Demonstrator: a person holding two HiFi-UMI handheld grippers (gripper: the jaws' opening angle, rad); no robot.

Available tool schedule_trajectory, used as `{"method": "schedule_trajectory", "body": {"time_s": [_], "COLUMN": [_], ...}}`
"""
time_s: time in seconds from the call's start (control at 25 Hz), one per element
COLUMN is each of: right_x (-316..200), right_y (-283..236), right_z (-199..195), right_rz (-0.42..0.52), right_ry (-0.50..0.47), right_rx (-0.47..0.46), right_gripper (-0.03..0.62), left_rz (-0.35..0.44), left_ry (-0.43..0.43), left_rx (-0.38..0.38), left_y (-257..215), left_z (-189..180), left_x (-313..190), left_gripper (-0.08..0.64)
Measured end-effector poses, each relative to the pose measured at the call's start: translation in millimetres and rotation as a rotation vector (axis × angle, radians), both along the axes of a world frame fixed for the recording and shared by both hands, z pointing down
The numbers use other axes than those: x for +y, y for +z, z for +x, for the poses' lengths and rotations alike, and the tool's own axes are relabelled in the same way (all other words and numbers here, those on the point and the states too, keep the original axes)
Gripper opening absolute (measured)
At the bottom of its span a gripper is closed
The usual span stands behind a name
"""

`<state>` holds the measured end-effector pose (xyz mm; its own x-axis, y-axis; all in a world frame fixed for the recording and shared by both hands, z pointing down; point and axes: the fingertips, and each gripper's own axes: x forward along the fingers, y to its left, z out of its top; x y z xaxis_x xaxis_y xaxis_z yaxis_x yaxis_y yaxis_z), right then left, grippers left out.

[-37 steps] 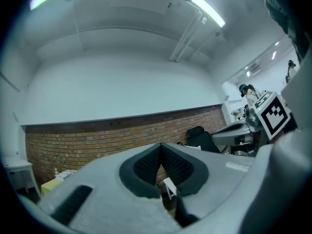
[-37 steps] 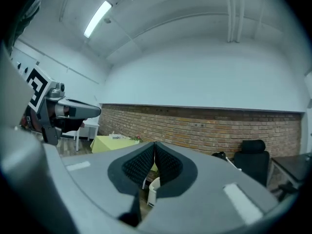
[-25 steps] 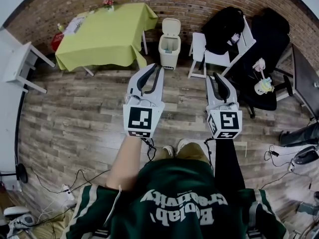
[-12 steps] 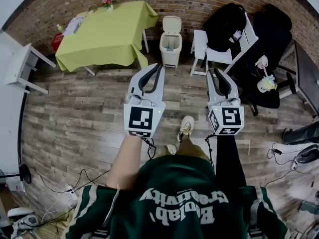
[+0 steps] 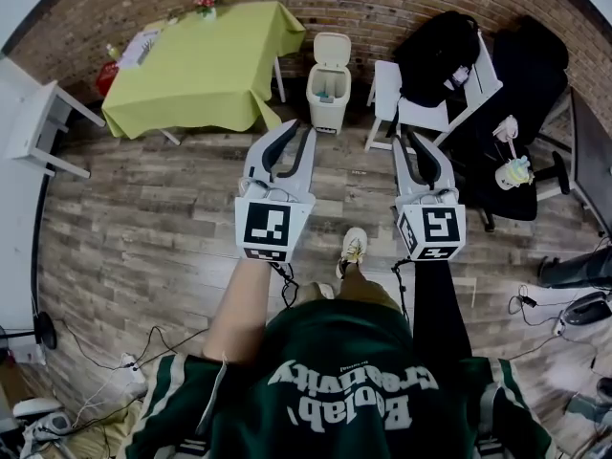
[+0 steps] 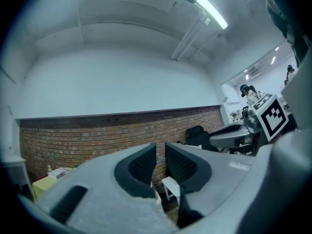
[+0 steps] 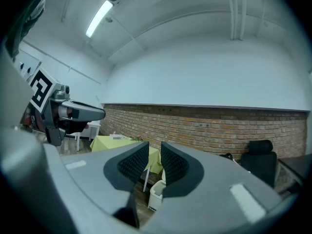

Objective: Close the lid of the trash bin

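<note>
The left gripper (image 5: 294, 134), its empty jaws just opened wider, and the right gripper (image 5: 409, 144), empty jaws narrowly parted, are held mid-frame, the trash bin (image 5: 326, 92) seen beyond at upper centre, lid (image 5: 331, 50) raised against the brick wall (image 5: 373, 6).

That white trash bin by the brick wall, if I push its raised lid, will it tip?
The trash bin looks like thin plastic, tall and narrow, so probably light and apt to slide on the wood floor. Its lid stands up at the back, seemingly hinged, so a gentle downward push should swing it shut.
</note>
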<state>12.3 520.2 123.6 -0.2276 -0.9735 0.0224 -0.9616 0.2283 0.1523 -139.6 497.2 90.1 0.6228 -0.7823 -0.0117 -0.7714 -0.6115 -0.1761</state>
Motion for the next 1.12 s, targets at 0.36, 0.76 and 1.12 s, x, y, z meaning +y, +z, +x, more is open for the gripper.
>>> {"method": "schedule_trajectory", "body": {"time_s": [0.36,0.76,1.12], "right_x": [-72.9,-158.0,-219.1], "right_y": [16.4,31.1,30.9], "right_z": [30.4,60.9,88.7], "right_rz": [-0.029,-0.063,-0.07], "right_ry": [-0.02,-0.053,-0.089], "right_rx": [-0.015,-0.036,-0.052], "right_gripper": [0.092,0.092,0.084], "left_rz": [-0.034,-0.06,-0.069], "left_ry": [-0.023,-0.054,-0.112], "left_rx": [0.001,-0.001,0.006], "left_y": [16.0,30.1,29.2], "left_z": [28.7,60.7,80.1], "left_x": [-72.5,-150.6,-207.6], "left_gripper": [0.083,0.091,0.084]}}
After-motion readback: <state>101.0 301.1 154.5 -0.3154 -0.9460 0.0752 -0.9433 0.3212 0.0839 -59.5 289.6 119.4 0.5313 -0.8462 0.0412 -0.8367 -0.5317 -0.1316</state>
